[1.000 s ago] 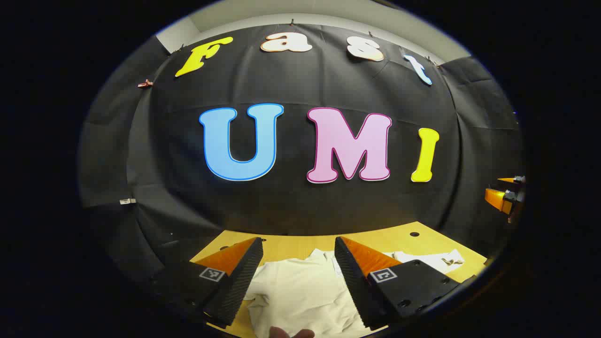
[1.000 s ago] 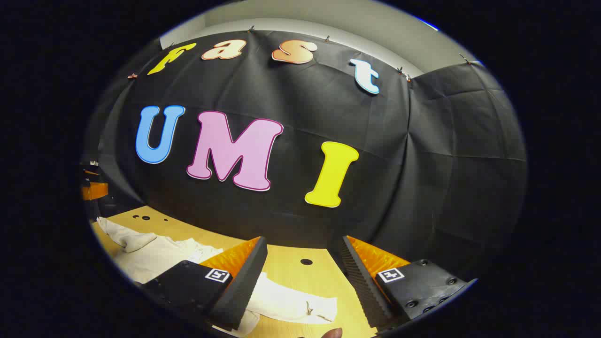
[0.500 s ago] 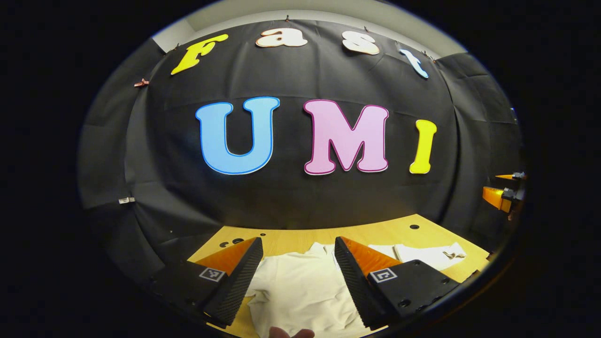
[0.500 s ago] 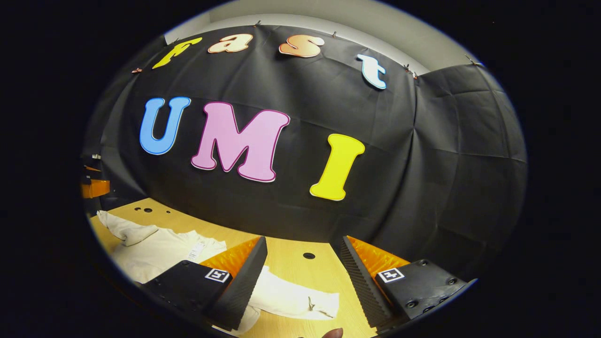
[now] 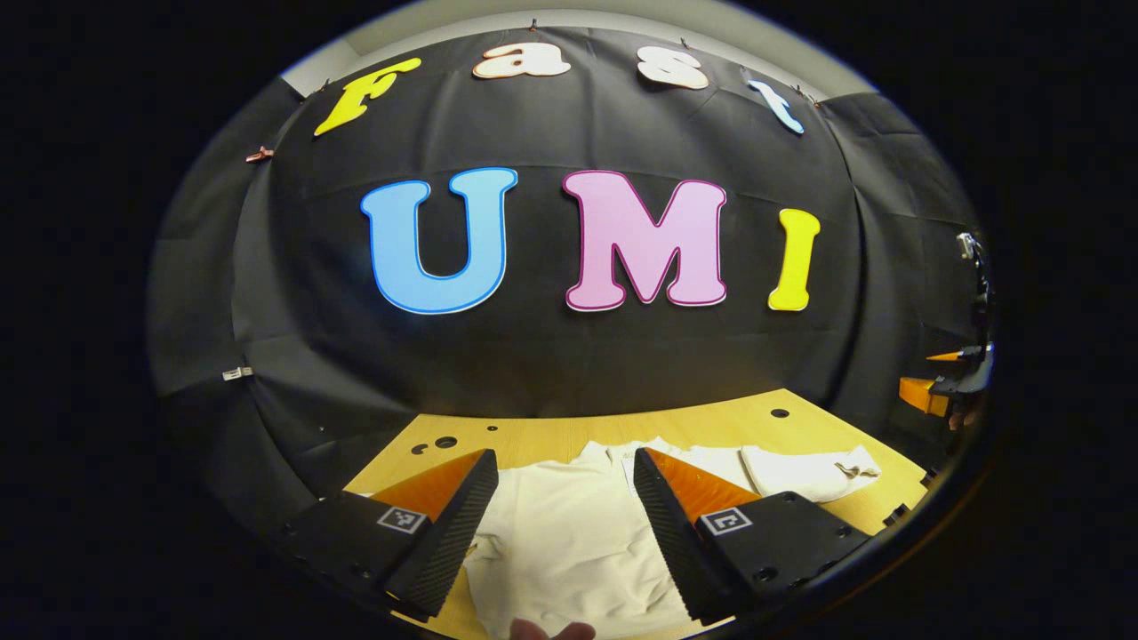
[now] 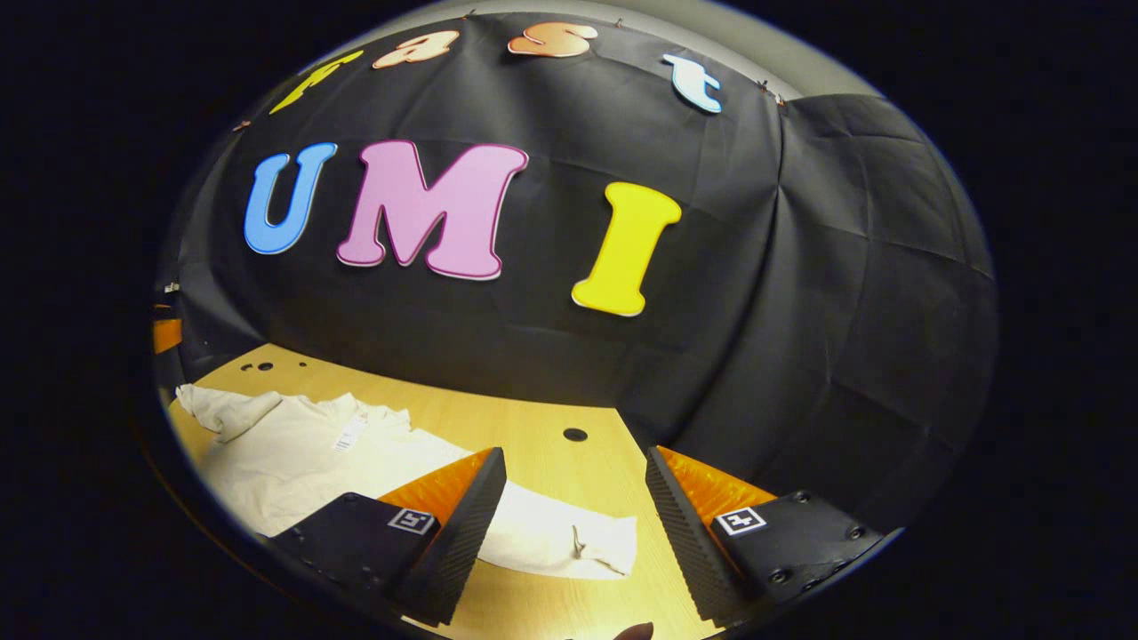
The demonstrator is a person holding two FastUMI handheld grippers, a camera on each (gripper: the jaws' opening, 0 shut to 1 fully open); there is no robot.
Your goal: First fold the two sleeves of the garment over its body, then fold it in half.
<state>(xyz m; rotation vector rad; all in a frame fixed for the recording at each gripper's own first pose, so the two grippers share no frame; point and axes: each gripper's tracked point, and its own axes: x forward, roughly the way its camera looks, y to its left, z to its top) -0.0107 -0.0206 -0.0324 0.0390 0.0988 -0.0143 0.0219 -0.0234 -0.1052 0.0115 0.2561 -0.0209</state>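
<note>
A cream-white garment (image 5: 560,533) lies flat on the wooden table (image 5: 551,436). In the left gripper view its body sits under my left gripper (image 5: 564,467), which hovers open above it with nothing held. One sleeve (image 5: 813,471) stretches to the right. In the right gripper view that sleeve (image 6: 569,538) lies just below and between the fingers of my right gripper (image 6: 576,462), open and empty above the table. The garment's body (image 6: 302,453) and the other sleeve (image 6: 218,409) spread to the left. My right gripper (image 5: 947,382) also shows at the far right edge of the left gripper view.
The black cloth wall (image 5: 569,356) stands right behind the table's far edge. Small round holes (image 6: 575,435) dot the tabletop (image 6: 533,418). A fingertip (image 5: 551,629) shows at the bottom edge of the left gripper view.
Both cameras have tipped downward and moved forward, so more of the table and garment shows. The right gripper has come closer over the right sleeve. Both stay open.
</note>
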